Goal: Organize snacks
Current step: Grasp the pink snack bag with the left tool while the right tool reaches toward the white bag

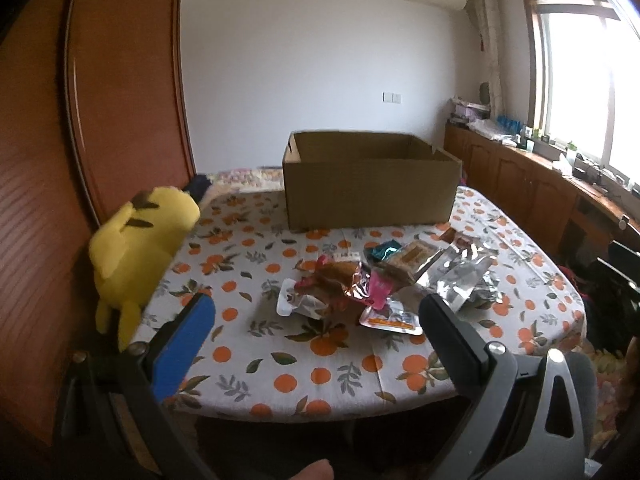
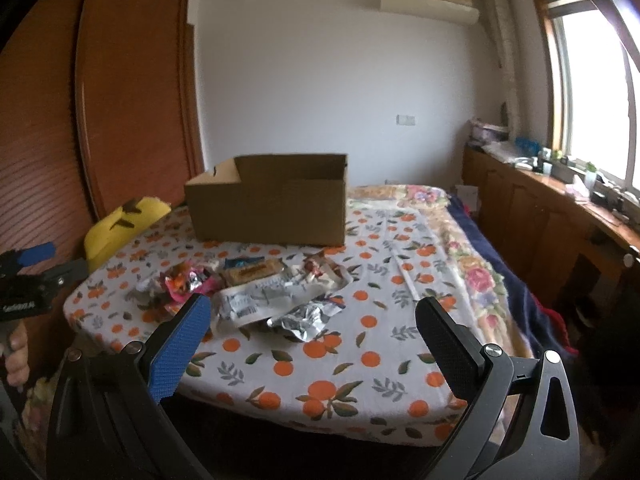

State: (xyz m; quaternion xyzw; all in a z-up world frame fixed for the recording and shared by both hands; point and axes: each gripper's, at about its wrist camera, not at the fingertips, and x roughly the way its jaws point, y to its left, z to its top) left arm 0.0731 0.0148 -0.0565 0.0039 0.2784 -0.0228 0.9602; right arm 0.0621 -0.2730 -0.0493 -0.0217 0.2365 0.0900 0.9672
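Note:
A heap of snack packets (image 1: 384,284) lies mid-table on the orange-print cloth (image 1: 280,376); among them are a pink wrapper (image 1: 378,288), crumpled silver foil bags (image 1: 468,276) and a biscuit pack (image 1: 412,258). Behind it stands an open cardboard box (image 1: 370,180). My left gripper (image 1: 316,312) is open and empty, hovering short of the heap. In the right wrist view the snack packets (image 2: 256,288) and the cardboard box (image 2: 268,200) appear again. My right gripper (image 2: 312,312) is open and empty, near the front of the heap. The left gripper (image 2: 38,254) shows at the far left edge.
A yellow plush toy (image 1: 136,256) leans at the table's left edge against a wooden wardrobe (image 1: 120,100). A floral blanket (image 2: 476,264) covers the bed to the right. A low wooden cabinet (image 2: 540,216) with clutter runs under the window. A hand (image 2: 16,356) holds the left tool.

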